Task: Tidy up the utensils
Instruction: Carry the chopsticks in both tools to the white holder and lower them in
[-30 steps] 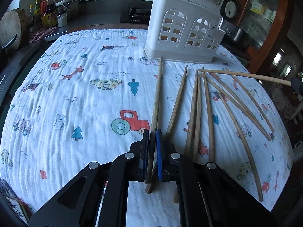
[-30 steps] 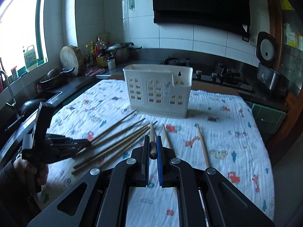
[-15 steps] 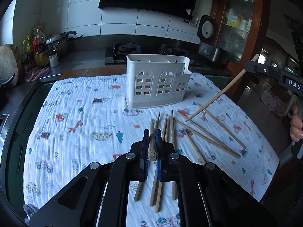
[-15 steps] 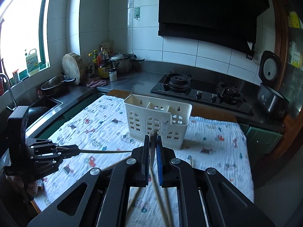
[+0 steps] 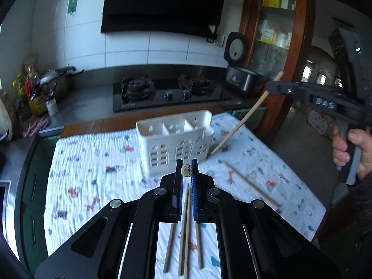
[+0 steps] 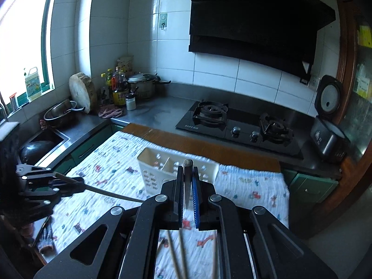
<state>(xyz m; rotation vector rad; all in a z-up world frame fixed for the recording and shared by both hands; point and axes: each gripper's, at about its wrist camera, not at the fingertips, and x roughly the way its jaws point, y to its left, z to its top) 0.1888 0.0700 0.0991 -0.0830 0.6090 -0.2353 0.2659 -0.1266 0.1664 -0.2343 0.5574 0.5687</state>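
Looking through the left wrist camera, I see my left claw (image 5: 186,170) clamped on a chopstick (image 5: 186,170) whose butt end shows end-on between the blue pads. Beyond it stands the white utensil caddy (image 5: 176,145) on the patterned cloth (image 5: 97,162) covering the worktop. Several loose chopsticks (image 5: 186,227) lie on the cloth below the claw, and another (image 5: 251,186) lies to the right. At right, my right claw (image 5: 270,89) grips a second chopstick (image 5: 239,125), tilted with its lower tip near the caddy's right end, above the cloth.

From the right wrist camera, the right claw (image 6: 187,174) is closed on that chopstick (image 6: 187,179), its round end sticking up between the pads, in front of the caddy (image 6: 160,172). At left, the left claw (image 6: 76,181) holds its chopstick (image 6: 111,194), which reaches out over the cloth (image 6: 251,186) toward the middle. A few chopsticks (image 6: 179,251) lie on the cloth underneath.
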